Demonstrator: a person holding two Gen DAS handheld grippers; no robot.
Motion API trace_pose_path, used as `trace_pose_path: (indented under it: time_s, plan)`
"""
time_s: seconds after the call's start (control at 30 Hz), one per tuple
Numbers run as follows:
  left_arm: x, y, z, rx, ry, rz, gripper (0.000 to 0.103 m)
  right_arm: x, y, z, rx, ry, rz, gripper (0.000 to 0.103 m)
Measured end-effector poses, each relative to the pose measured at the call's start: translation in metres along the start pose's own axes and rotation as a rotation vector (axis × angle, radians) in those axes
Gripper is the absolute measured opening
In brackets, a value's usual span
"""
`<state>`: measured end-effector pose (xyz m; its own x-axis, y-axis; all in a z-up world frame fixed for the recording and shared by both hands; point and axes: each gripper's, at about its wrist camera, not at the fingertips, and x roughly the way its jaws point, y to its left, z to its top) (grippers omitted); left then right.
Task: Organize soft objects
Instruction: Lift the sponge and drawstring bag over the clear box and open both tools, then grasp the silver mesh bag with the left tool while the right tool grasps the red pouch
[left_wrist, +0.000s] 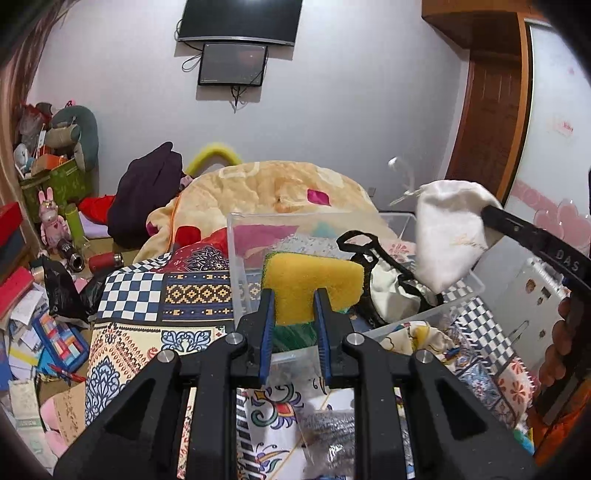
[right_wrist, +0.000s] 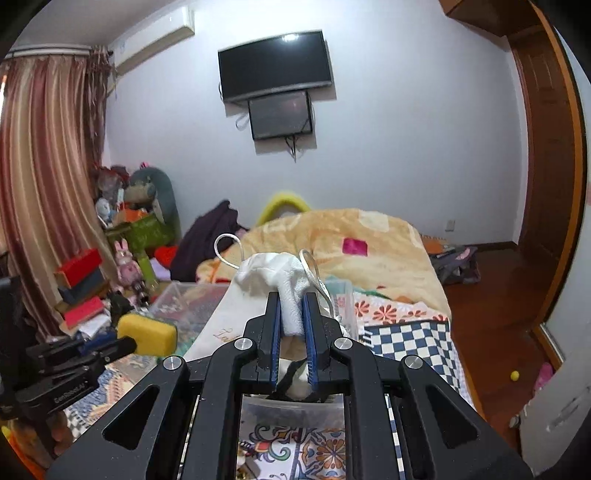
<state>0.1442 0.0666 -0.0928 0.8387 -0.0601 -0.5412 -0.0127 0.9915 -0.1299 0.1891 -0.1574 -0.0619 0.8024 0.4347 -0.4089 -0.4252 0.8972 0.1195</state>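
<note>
My left gripper (left_wrist: 293, 295) is shut on a yellow sponge with a green scouring side (left_wrist: 314, 282) and holds it over the near wall of a clear plastic bin (left_wrist: 236, 254). The sponge also shows in the right wrist view (right_wrist: 149, 334). My right gripper (right_wrist: 292, 301) is shut on a white drawstring cloth pouch (right_wrist: 275, 273) and holds it up above the bin; the pouch hangs at the right in the left wrist view (left_wrist: 448, 230). A cream pouch with a black cord (left_wrist: 388, 284) lies inside the bin.
The bin sits on a patterned patchwork cloth (left_wrist: 166, 295) on a bed, with a peach blanket (left_wrist: 280, 188) behind. A bagged steel scourer (left_wrist: 328, 435) lies near me. Toys, boxes and papers (left_wrist: 44, 236) clutter the left. Wooden floor (right_wrist: 491, 295) lies right.
</note>
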Motion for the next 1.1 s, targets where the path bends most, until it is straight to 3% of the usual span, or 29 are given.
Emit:
trace_pose_path:
  time_s: [0.33, 0.43, 0.57, 0.77, 0.93, 1.0, 1.1]
  plan:
    - [0.021, -0.013, -0.005, 0.053, 0.058, 0.012, 0.021, 0.035, 0.009, -0.015, -0.065, 0.16, -0.001, 0.012]
    - [0.019, -0.013, -0.006, 0.051, 0.062, 0.006, 0.028, 0.037, 0.01, -0.018, -0.076, 0.184, 0.001, 0.017]
    - [0.011, -0.014, -0.006, 0.047, 0.042, -0.002, 0.051, 0.031, 0.008, -0.02, -0.076, 0.185, 0.001, 0.046]
    - [-0.016, -0.017, -0.008, 0.032, -0.025, -0.005, 0.081, 0.001, 0.004, -0.014, -0.077, 0.118, 0.016, 0.075]
    - [-0.034, -0.02, -0.017, 0.054, -0.041, 0.008, 0.098, -0.031, 0.008, -0.015, -0.109, 0.04, 0.004, 0.095]
    - [-0.037, -0.022, -0.024, 0.063, -0.033, 0.005, 0.1, -0.039, 0.01, -0.02, -0.11, 0.026, 0.007, 0.103]
    - [-0.038, -0.025, -0.038, 0.068, 0.003, -0.006, 0.101, -0.044, 0.011, -0.029, -0.105, 0.044, 0.033, 0.103]
